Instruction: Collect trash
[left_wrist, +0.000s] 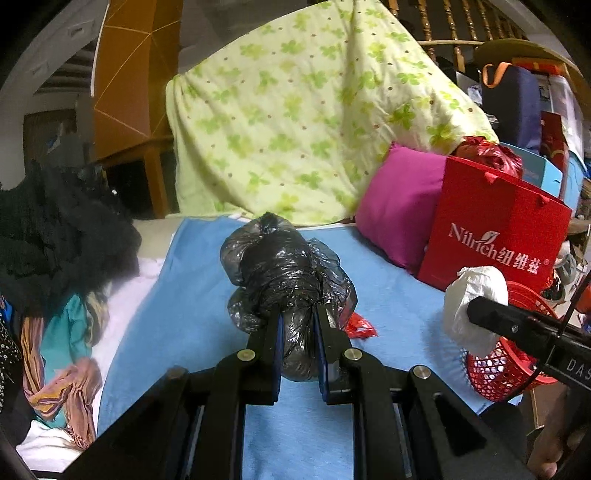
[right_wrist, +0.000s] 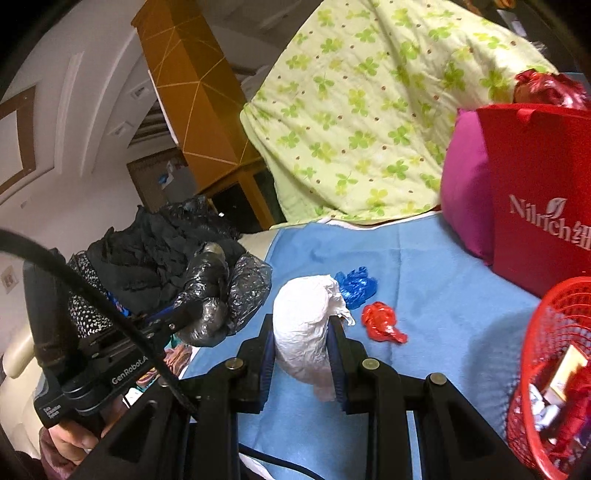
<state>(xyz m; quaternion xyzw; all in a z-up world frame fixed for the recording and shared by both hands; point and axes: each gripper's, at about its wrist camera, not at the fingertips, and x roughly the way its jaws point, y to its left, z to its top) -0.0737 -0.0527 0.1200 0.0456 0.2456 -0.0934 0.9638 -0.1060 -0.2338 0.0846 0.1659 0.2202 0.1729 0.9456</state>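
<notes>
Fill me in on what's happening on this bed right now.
A person is collecting trash with two handheld grippers. The left gripper is shut on a crumpled black plastic bag, the right gripper on a white wad of plastic, both held above the blue sheet. A blue scrap and red scrap lie there. The red basket already holds some litter.

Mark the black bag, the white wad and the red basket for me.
black bag (left_wrist: 280, 266): left wrist view, crumpled middle of bag.
white wad (right_wrist: 306, 325): right wrist view, its front face between the fingers.
red basket (right_wrist: 546, 332): right wrist view, mesh wall.
</notes>
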